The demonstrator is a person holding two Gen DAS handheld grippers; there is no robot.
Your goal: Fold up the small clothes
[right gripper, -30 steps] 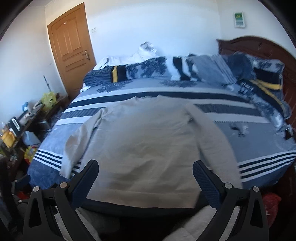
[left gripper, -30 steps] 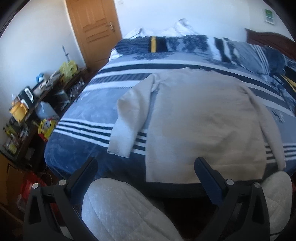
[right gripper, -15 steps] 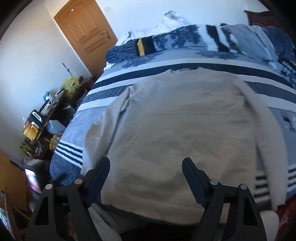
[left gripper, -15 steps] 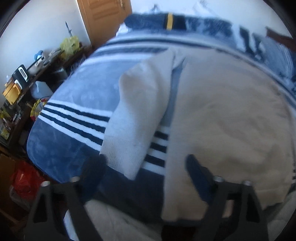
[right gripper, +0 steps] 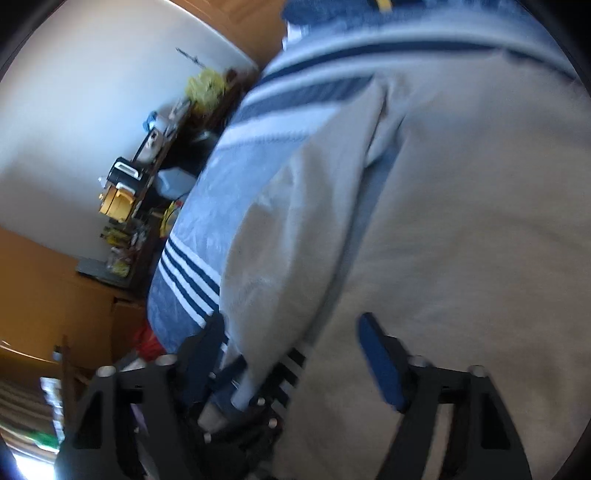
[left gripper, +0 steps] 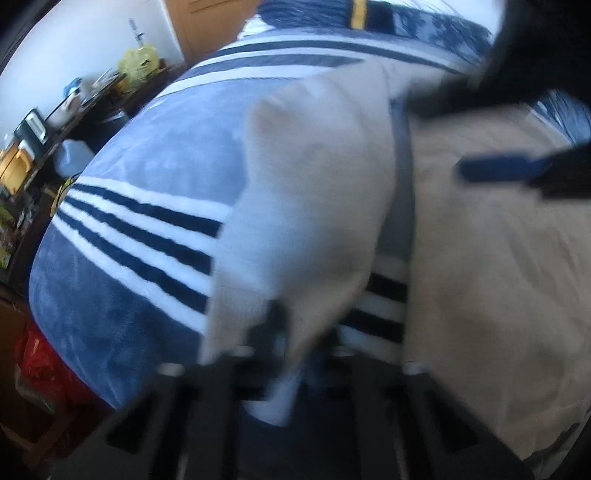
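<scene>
A beige sweater (left gripper: 480,277) lies spread flat on the bed, its left sleeve (left gripper: 314,184) lying alongside the body. My left gripper (left gripper: 284,332) is shut on the cuff end of that sleeve, and the cloth bunches up between its fingers. The picture is blurred. In the right wrist view the same sleeve (right gripper: 288,229) runs down to the left gripper (right gripper: 240,402) at the bottom. My right gripper (right gripper: 291,354) hovers just above, jaws closing, with the sleeve's lower part and the body's edge below the gap and no pad pressing. One of its blue pads (left gripper: 495,170) shows over the sweater.
The blue blanket (left gripper: 147,184) with white and navy stripes covers the bed. Folded bedding (left gripper: 369,18) lies at the far end. A cluttered shelf (right gripper: 125,184) stands against the wall on the left, with a red bag (left gripper: 40,365) on the floor by the bed corner.
My left gripper came down onto the sleeve's cuff and shut on it. My right gripper swung down and left from the sweater's hem to the sleeve side, its jaws narrower.
</scene>
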